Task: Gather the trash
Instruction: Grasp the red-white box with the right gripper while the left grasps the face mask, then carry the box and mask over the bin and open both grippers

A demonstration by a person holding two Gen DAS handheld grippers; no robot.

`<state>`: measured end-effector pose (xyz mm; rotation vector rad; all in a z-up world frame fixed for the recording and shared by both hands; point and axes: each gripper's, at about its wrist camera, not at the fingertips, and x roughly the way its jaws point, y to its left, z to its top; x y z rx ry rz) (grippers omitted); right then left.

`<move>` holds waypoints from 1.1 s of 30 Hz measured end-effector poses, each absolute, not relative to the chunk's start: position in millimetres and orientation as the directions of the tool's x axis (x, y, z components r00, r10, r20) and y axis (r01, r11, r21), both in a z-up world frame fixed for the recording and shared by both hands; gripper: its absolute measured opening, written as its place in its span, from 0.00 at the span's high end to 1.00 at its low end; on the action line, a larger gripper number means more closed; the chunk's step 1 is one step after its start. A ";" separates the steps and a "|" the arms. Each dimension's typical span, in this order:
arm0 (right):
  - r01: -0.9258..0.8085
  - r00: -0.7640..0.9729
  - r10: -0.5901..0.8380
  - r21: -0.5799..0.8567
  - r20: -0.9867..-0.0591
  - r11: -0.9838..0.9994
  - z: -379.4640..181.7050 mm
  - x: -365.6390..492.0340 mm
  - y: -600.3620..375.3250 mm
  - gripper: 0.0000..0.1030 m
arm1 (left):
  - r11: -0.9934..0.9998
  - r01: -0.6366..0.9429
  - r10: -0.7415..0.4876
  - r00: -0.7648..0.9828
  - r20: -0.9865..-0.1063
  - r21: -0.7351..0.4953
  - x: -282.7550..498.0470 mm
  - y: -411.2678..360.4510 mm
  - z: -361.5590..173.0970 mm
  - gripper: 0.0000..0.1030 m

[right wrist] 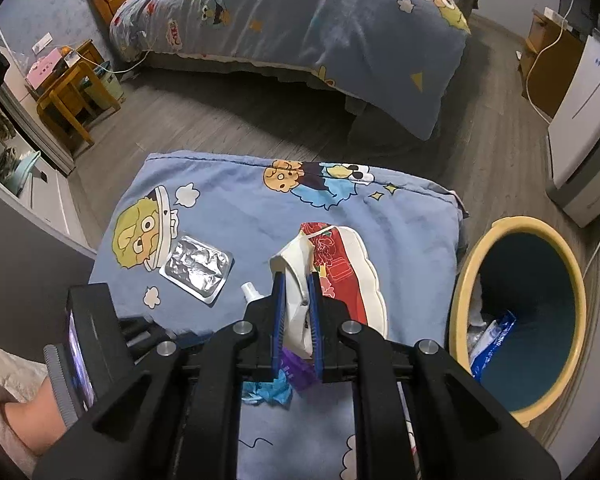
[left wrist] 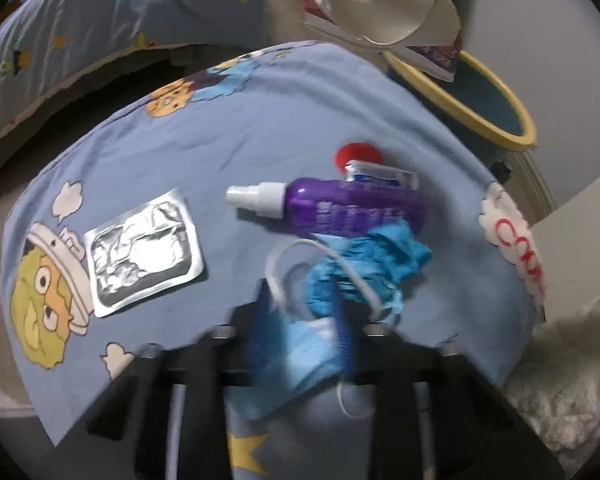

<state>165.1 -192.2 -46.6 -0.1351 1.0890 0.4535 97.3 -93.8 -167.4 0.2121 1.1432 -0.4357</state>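
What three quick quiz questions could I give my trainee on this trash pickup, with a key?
1. True or false: the right gripper is shut on the paper cup.
2. What does the left gripper grip? A) the foil wrapper B) the blue face mask C) the purple spray bottle
3. Fill in: seen from the right wrist, the yellow-rimmed bin already holds a blue and white ____.

Key: 1 true; 2 B; 3 packet.
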 end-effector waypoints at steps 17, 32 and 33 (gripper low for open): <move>-0.367 0.467 0.275 0.099 -0.841 0.925 -19.2 163.4 -218.8 0.89 | 0.914 0.402 -0.280 0.516 -0.810 -0.059 101.1 -76.0 -95.2 0.96; -0.294 0.485 0.226 0.087 -0.845 0.952 -37.7 185.6 -256.3 0.89 | 0.944 0.305 -0.305 0.654 -0.692 -0.128 124.1 -49.3 -29.7 0.96; -0.287 0.488 0.226 0.089 -0.843 0.954 -38.1 187.0 -260.1 0.89 | 0.944 0.300 -0.307 0.657 -0.688 -0.135 126.5 -48.9 -28.3 0.96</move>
